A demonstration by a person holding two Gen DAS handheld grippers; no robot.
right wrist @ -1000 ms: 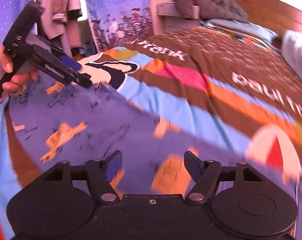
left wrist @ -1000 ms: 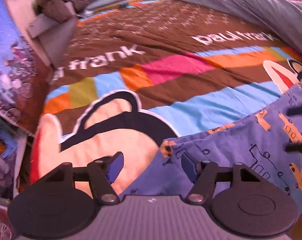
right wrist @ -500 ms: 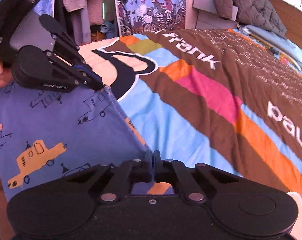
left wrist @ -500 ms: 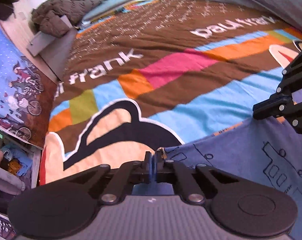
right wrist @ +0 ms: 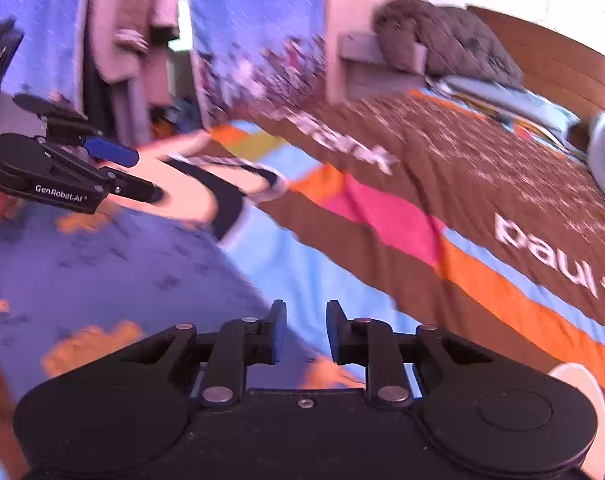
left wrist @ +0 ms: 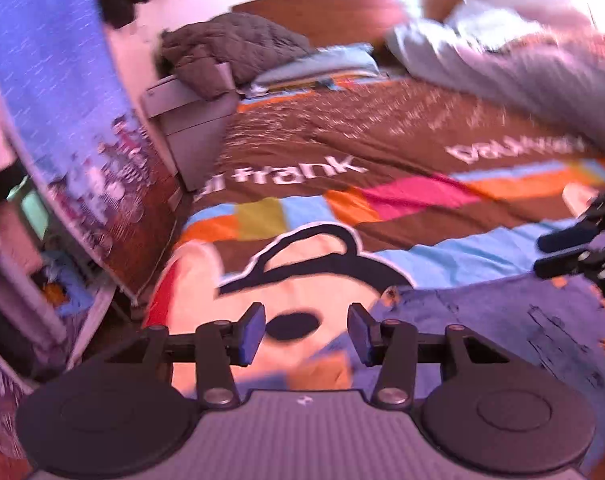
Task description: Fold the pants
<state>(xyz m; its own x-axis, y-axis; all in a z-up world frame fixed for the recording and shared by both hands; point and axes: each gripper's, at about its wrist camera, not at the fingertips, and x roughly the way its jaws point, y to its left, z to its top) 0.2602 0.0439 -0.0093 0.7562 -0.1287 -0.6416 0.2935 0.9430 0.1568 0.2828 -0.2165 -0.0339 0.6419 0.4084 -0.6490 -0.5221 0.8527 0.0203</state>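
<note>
On the bed, a bedspread with brown, pink, orange and blue bands, white lettering and a cartoon face carries the pants. No container holds anything here. Pants: blue-violet fabric printed with orange vehicles and dark outline drawings, spread flat at the near edge of the bed, one corner lying beside the cartoon face. Left tool: jaws apart and opening, nothing pinched between the blue pads; pants edge just below them. Right tool: jaws narrowly apart and opening, no cloth gripped, poised over the pants' edge. Motion blur softens both views.
</note>
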